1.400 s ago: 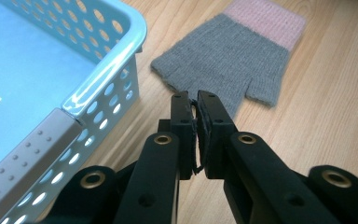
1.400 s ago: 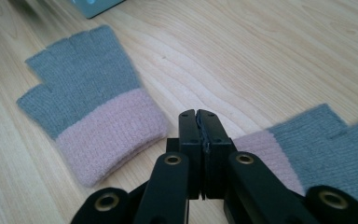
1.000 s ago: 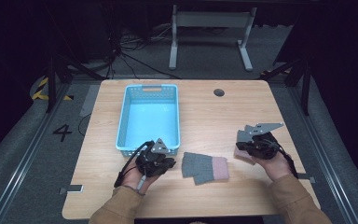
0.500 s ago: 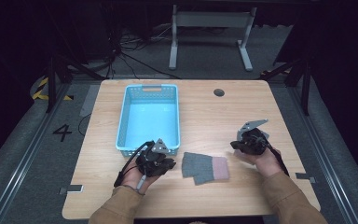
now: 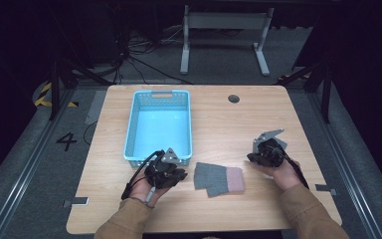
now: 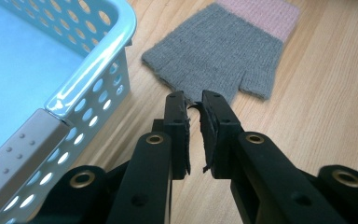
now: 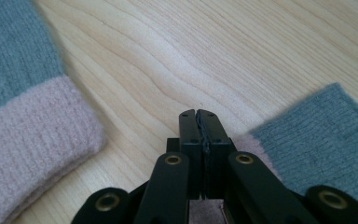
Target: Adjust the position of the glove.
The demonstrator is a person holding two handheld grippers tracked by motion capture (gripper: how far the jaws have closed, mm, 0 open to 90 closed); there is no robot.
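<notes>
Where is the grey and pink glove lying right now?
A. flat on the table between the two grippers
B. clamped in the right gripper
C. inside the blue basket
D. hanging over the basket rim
A: the glove lies flat on the table, beside the basket, between the left gripper and the right gripper.

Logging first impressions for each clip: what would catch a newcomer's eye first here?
The light blue basket stands out, sitting left of centre on the wooden table. Just in front of it, to its right, lies a grey glove with a pink cuff, flat near the table's front edge. The left claw and the shut right claw flank the glove on either side, neither holding anything.
</notes>
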